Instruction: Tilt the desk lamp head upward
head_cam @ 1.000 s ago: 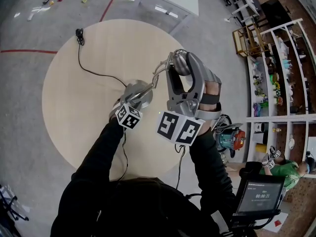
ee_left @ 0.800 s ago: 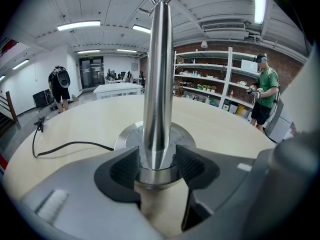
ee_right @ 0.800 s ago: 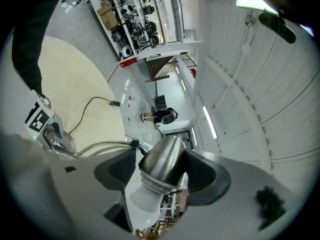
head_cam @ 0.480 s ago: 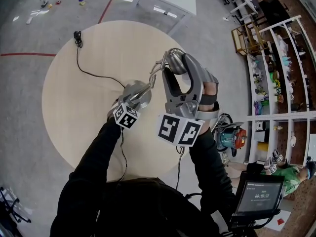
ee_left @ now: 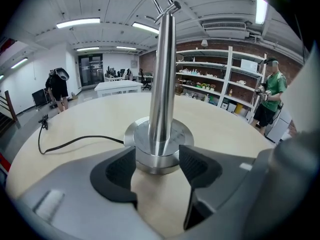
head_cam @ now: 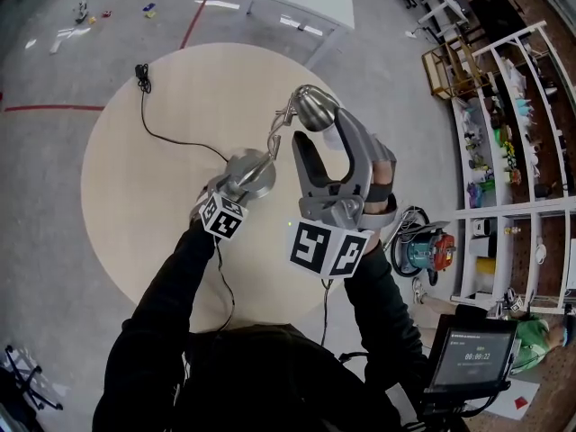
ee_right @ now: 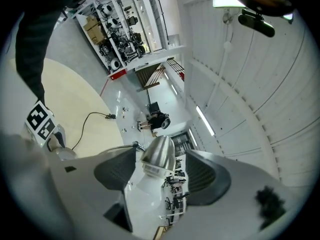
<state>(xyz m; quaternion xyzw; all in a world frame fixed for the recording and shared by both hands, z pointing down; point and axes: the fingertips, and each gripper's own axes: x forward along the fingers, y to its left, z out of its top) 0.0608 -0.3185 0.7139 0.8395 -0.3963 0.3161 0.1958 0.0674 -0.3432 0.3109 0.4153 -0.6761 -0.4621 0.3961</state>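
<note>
The desk lamp head (ee_right: 159, 154) is sitting between the right tool's (ee_right: 160, 173) parted jaws while the left tool (ee_left: 157, 168) is opening around the base (ee_left: 181, 134).

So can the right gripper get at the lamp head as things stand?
Probably yes: the lamp head sits between the open jaws of the right gripper with nothing in the way, though it does not seem clamped yet.

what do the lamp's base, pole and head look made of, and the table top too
Lamp base: probably metal with a brushed silver finish, going by its dull, streaky sheen.
Pole: polished metal, with sharp bright reflections running along it.
Lamp head: the same silvery metal look, with a soft satin shine.
Table top: pale wood or wood-look laminate. It is matte and light beige, and I can't tell which.
</note>
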